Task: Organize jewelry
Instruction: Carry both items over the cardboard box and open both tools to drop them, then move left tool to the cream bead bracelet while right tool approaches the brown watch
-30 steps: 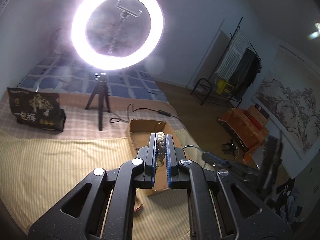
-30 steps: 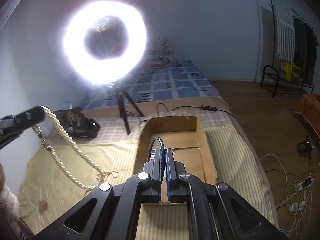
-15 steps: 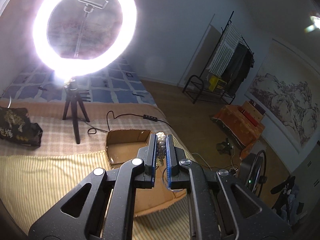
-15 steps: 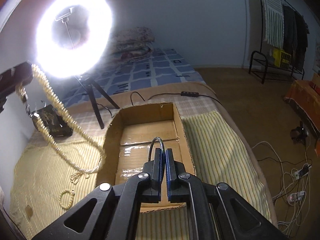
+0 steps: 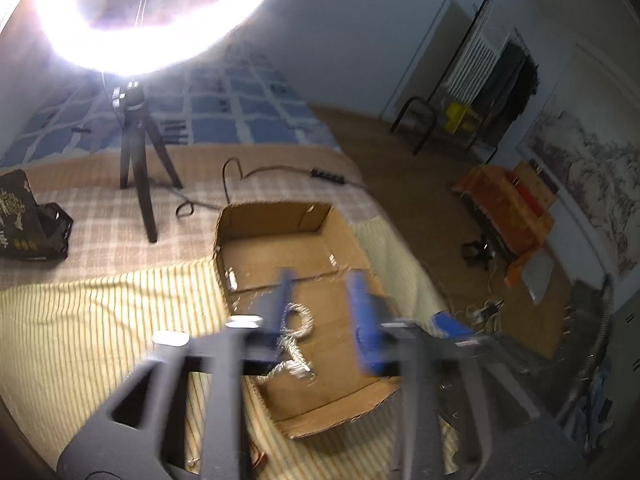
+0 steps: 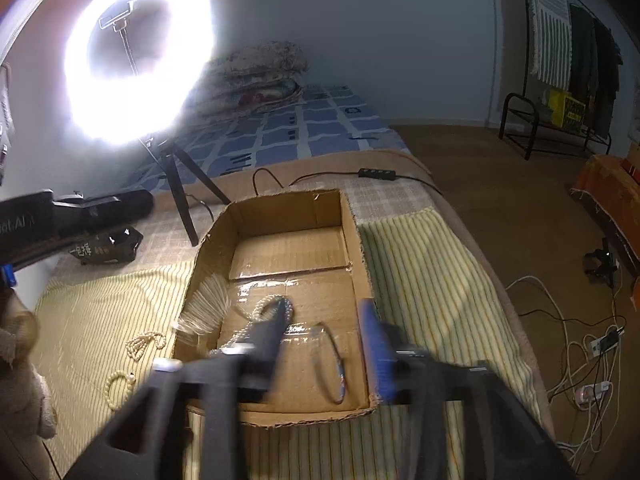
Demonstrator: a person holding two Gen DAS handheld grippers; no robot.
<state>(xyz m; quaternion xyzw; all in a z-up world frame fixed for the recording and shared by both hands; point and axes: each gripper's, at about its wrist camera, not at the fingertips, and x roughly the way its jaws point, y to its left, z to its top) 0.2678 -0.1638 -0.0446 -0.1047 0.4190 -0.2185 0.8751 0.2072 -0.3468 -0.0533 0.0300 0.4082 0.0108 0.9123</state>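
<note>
— Step in hand?

— Letting go over the box [image 5: 276, 220]. Opening the jaws of both the left gripper [image 5: 320, 280] and the right gripper [image 6: 325, 306], with clear gaps between the pads and nothing clamped in either.

— And where to look for the necklace [image 5: 298, 320]?

— Down on the box floor, coiled just under the left gripper, close beside one finger. Too blurred to say whether touching that pad or not. From the right wrist view, seemingly trailing in a smear over the box's left wall, so perhaps not wholly inside.

— The bangle [image 6: 330, 360]?

— Lying flat on the box floor, framed by the right gripper's fingers but below them, apart from both pads. Judged released.

— Anything left outside?

— Yes: a clump of beads [image 6: 146, 344] and a small bracelet [image 6: 116, 386] on the striped cloth [image 6: 100, 312], just beside the box's left wall.

— So, next?

— Probably lifting clear first, keeping the jaws wide so as not to snag the strand. Then reaching over to the cloth, coming down low over the beads, and pinching a thin, slippery string without catching fabric. Worth checking too for any strand hung on the wall, and nudging it in.
</note>
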